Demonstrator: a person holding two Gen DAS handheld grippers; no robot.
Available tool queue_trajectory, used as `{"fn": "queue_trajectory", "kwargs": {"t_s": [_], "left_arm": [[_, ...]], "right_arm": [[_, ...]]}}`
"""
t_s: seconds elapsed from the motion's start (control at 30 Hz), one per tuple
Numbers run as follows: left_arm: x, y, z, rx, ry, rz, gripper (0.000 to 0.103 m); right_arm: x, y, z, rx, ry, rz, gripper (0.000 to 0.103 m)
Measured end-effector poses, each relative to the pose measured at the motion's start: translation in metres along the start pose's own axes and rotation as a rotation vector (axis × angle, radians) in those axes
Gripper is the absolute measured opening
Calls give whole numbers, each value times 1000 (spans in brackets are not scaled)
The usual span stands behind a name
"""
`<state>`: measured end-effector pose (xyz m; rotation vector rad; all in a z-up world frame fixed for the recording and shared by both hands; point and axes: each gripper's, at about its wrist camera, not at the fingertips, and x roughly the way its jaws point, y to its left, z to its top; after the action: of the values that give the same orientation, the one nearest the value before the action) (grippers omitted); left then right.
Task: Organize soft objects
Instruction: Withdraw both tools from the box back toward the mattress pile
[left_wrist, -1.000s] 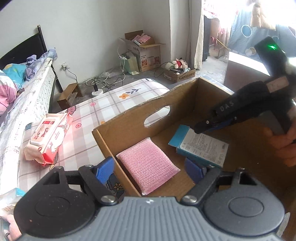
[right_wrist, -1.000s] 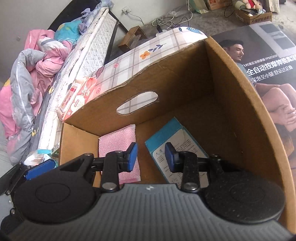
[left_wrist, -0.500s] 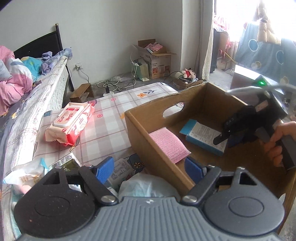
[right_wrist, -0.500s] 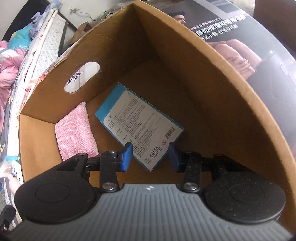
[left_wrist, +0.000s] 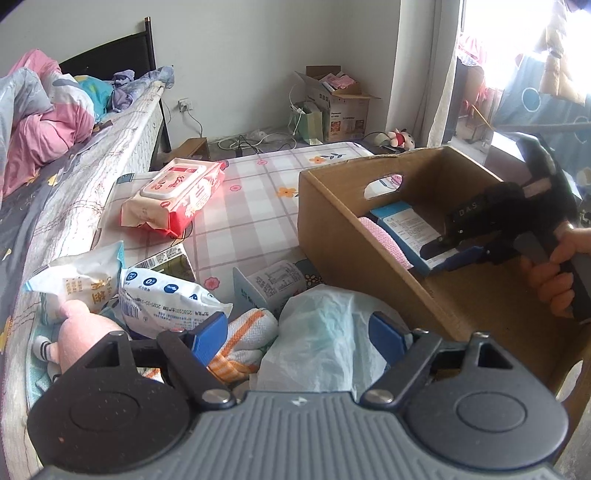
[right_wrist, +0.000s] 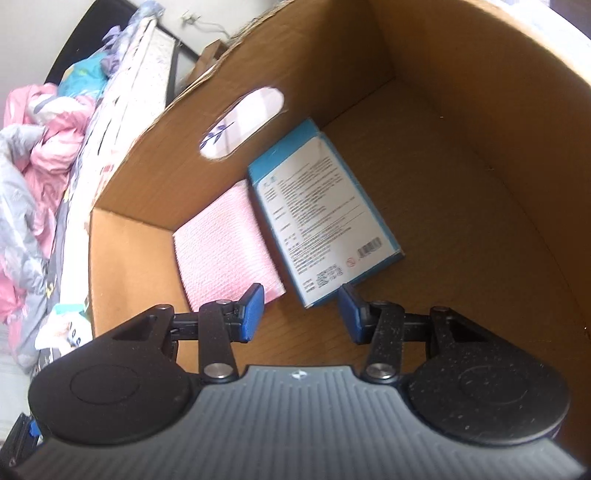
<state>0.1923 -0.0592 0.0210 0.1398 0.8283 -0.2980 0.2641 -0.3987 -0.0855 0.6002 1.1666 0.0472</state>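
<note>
Both grippers are spread and carry nothing: the right gripper (right_wrist: 300, 312) hangs inside the cardboard box (left_wrist: 332, 236), its blue pads (right_wrist: 251, 312) apart just short of the near end of the blue packet (right_wrist: 321, 218); the left gripper (left_wrist: 298, 334) is wide open over the clutter outside the box. On the box floor the pink cloth (right_wrist: 225, 243) lies flat at 9 o'clock of the packet, touching it, both against the wall with the hand hole. Under the left gripper sit a pale crumpled bag (left_wrist: 325, 343), an orange-striped towel (left_wrist: 243, 339) and, toward 9 o'clock, a white pouch (left_wrist: 162, 299) and a pink plush toy (left_wrist: 85, 332). Farther off at 11 o'clock a red wipes pack (left_wrist: 173, 195) rests on the checked floral sheet (left_wrist: 255, 206). A bed with pink bedding (left_wrist: 40, 125) runs along 9 o'clock; an open carton (left_wrist: 340, 103) and cables stand by the far wall
</note>
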Motion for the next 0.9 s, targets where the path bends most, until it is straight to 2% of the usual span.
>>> {"fn": "queue_trajectory", "kwargs": {"t_s": [0.2,0.33,0.4,0.5,0.67,0.9], "left_arm": [[-2,9,-10,-11,0,24,84],[-2,15,-18,-26,15,23,84],[-3,16,-22,-30,20,26,85],[-4,18,-25,-36,25,27,85],[-4,17,-29,-37,29,29,85],[-7,17,-34,-42,22,32,85]], "right_arm": [[-28,21,4,-148,-89,-74,45],[-26,14,22,-114,-149,-155,45],[-16,9,27,-82,-144,-189,45],[0,3,28,-37,-91,-170,42],[2,18,22,-82,-114,-160,37],[-2,20,21,-79,-131,-141,38]]}}
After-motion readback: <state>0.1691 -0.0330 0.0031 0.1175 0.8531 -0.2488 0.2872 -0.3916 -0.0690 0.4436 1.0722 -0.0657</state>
